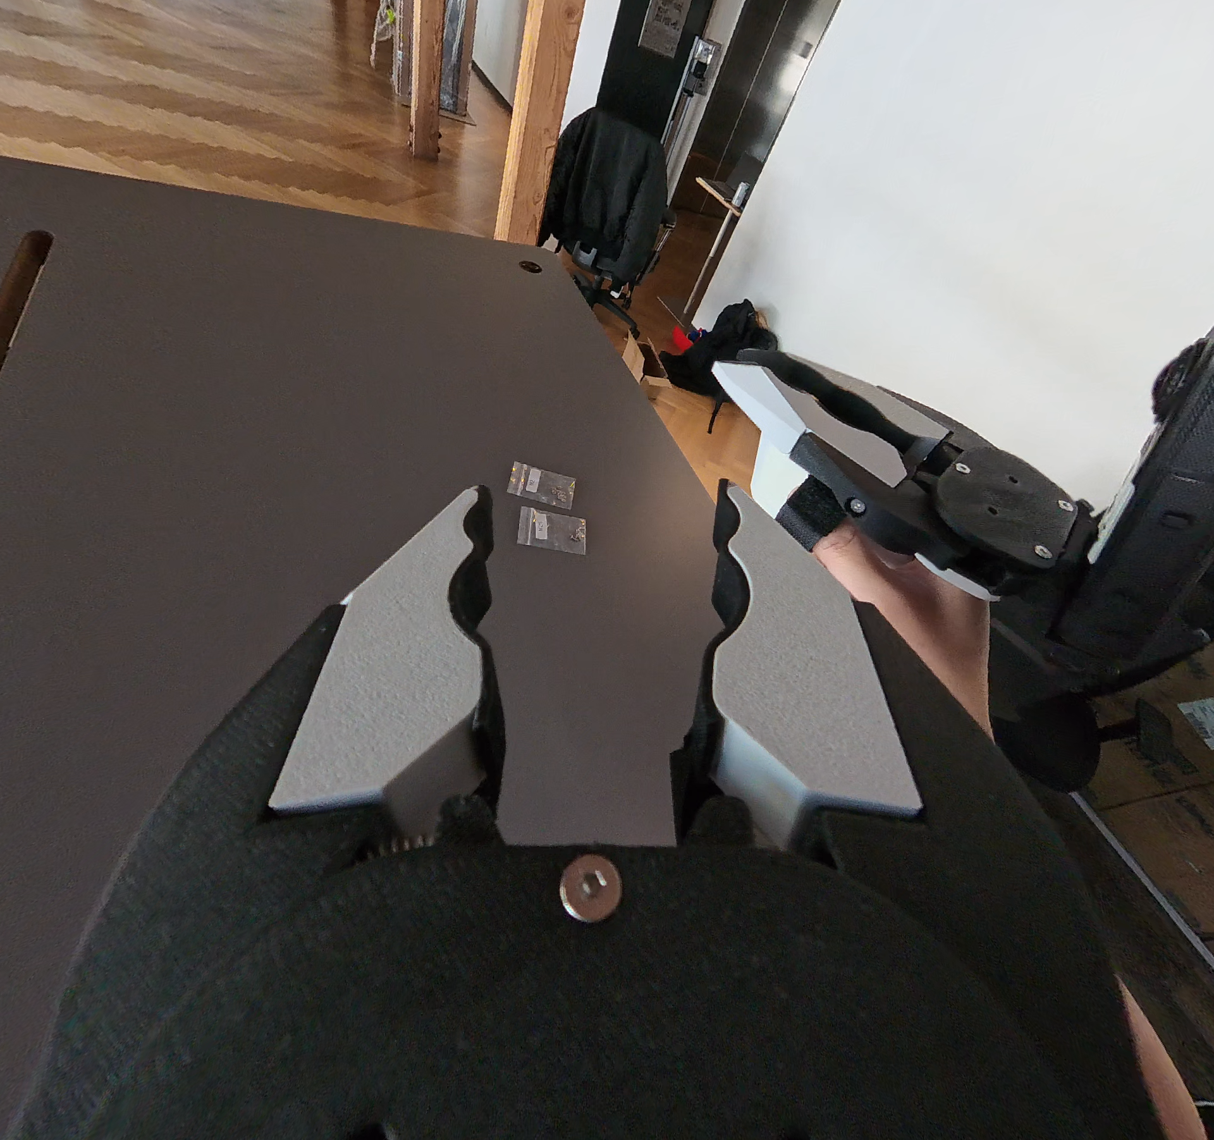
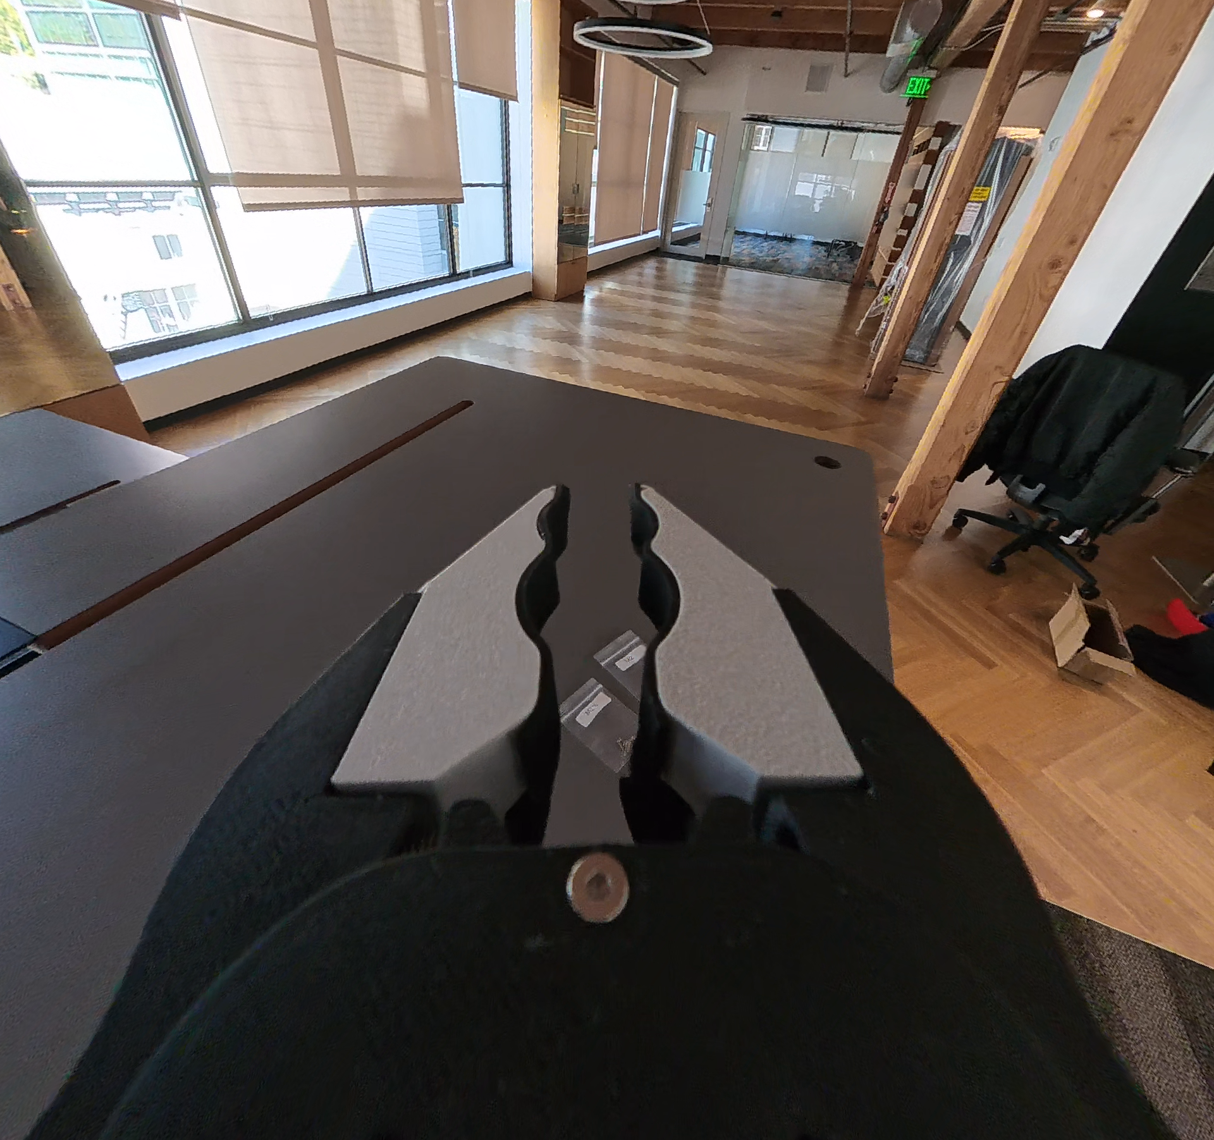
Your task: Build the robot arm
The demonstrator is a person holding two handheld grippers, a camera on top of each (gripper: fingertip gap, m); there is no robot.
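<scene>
Two small clear plastic bags, each with a white label and tiny parts inside, lie side by side on the dark table point(image 1: 263, 419). The far bag point(image 1: 542, 484) and the near bag point(image 1: 552, 530) sit just ahead of my left gripper point(image 1: 603, 494), between its fingertips. That gripper is wide open, empty and above the table. My right gripper point(image 2: 599, 492) is empty and hovers over the bags, its fingers a narrow gap apart. The far bag point(image 2: 627, 655) and the near bag point(image 2: 594, 714) show through that gap. A hand holds the right gripper point(image 1: 739, 365) off the table's right edge.
The table has a long cable slot point(image 2: 263, 530) and a grommet hole point(image 2: 826, 461) near its far right corner. An office chair with a black jacket point(image 2: 1077, 438), wooden posts point(image 2: 1025, 294) and an open cardboard box point(image 2: 1084, 642) stand on the wood floor to the right. Tip to tip, the grippers are about 15 cm apart.
</scene>
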